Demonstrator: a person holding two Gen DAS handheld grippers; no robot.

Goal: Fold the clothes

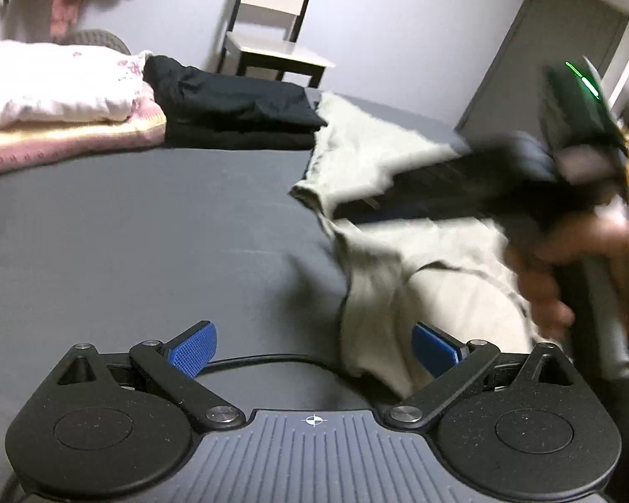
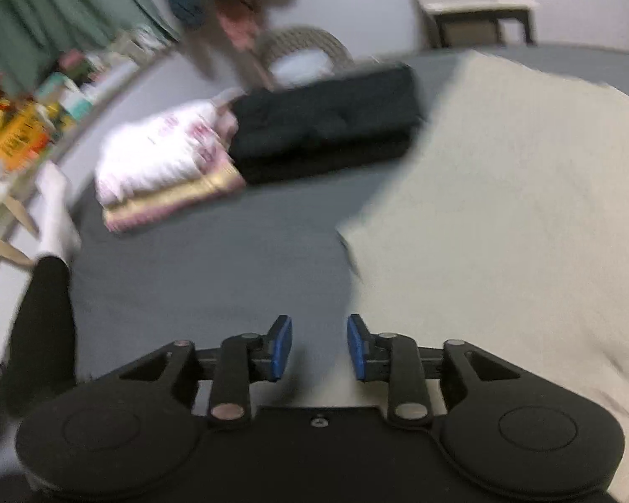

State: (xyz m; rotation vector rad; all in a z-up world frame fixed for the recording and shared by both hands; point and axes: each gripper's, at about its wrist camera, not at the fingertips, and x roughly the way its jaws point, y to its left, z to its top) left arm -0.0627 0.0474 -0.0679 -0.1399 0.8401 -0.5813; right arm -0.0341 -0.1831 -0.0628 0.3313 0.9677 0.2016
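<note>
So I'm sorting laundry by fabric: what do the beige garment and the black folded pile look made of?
Beige garment: looks like soft matte cotton knit, limp with loose folds, though blur hides the weave. Black folded pile: dull, thicker cloth that holds its creases; fibre unclear.

Dim, flat indoor light, cool grey-violet cast; soft, faint shadows. Both views fisheye: edges bowed, dark corners. Left wrist view: heavy motion smear on right gripper (image 1: pixel 358 209) and hand (image 1: pixel 541 285) ahead-right; white bedding (image 1: pixel 54 79) far-left blown out. Right wrist view: whole scene smeared, beige garment (image 2: pixel 503 209) edges soft.
</note>
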